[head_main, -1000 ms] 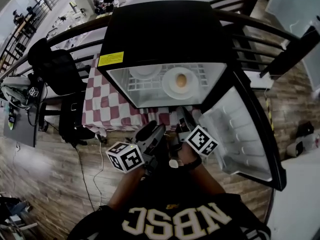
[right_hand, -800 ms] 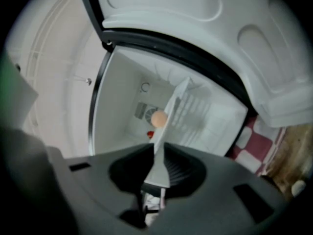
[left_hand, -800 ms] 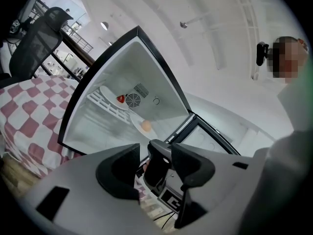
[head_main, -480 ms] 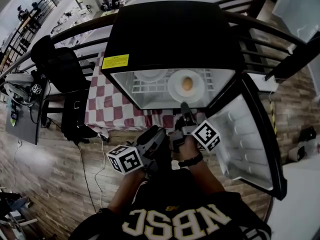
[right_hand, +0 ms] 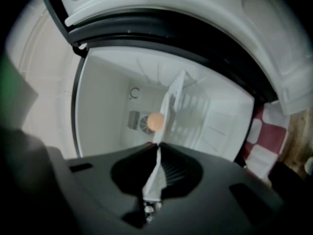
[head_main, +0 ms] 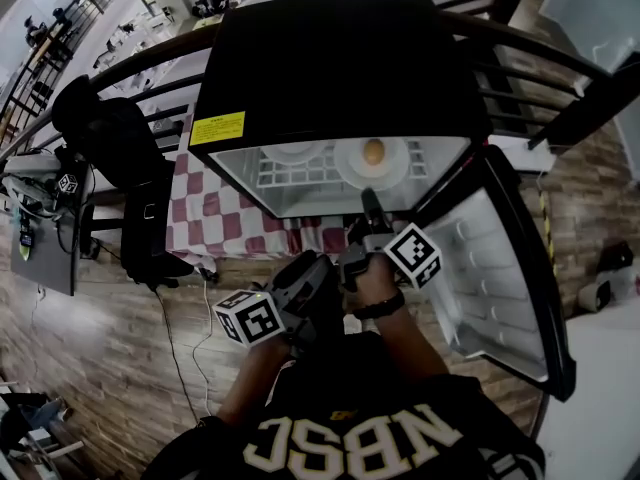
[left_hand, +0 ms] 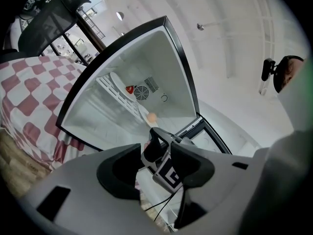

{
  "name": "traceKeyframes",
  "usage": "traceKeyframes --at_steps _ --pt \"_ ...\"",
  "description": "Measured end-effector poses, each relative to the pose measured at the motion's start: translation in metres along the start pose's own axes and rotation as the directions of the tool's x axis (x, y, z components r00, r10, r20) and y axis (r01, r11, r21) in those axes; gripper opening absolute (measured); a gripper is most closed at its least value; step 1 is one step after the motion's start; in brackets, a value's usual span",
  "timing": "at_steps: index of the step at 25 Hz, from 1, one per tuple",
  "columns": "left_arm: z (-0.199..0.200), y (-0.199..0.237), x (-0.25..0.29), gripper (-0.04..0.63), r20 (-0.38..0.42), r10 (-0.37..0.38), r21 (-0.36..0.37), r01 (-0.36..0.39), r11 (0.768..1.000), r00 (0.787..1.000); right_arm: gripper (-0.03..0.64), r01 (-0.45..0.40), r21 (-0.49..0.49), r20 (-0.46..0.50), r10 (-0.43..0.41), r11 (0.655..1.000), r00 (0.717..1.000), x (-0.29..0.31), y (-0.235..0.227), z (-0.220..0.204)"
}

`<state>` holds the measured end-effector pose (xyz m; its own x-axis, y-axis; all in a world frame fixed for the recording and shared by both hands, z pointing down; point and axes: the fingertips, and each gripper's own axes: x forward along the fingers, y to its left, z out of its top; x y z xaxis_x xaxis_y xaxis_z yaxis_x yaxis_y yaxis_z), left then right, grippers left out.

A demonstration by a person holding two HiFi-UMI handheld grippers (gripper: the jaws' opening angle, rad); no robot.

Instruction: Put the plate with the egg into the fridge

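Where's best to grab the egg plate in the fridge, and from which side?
Its near rim, from the open front of the fridge, one jaw over and one under. The plate lies flat with a thin lip, the egg sits mid-plate clear of it, and walls close the other sides. The right gripper is closing, rim between its jaws.

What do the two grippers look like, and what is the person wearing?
The left gripper and right gripper are chunky dark tools. Each carries a white cube with black square markers. The right gripper's jaws are closing, with the plate rim between them. The person wears a black shirt with pale block letters and a dark wristband on the right wrist.
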<state>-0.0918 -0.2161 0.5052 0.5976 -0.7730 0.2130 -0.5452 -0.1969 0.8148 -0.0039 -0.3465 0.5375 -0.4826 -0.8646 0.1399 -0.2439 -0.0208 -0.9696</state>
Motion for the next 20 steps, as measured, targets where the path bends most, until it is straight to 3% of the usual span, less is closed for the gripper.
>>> traceKeyframes --at_steps 14,20 --pt "-0.003 0.01 -0.005 0.206 -0.008 0.015 -0.021 -0.015 1.0 1.0 0.035 0.028 0.055 0.001 -0.029 0.998 1.0 0.027 -0.001 0.014" --pt "-0.007 0.01 -0.009 0.206 -0.009 0.012 -0.028 -0.012 1.0 1.0 0.035 0.048 0.023 -0.022 -0.048 0.999 0.999 0.034 0.002 0.011"
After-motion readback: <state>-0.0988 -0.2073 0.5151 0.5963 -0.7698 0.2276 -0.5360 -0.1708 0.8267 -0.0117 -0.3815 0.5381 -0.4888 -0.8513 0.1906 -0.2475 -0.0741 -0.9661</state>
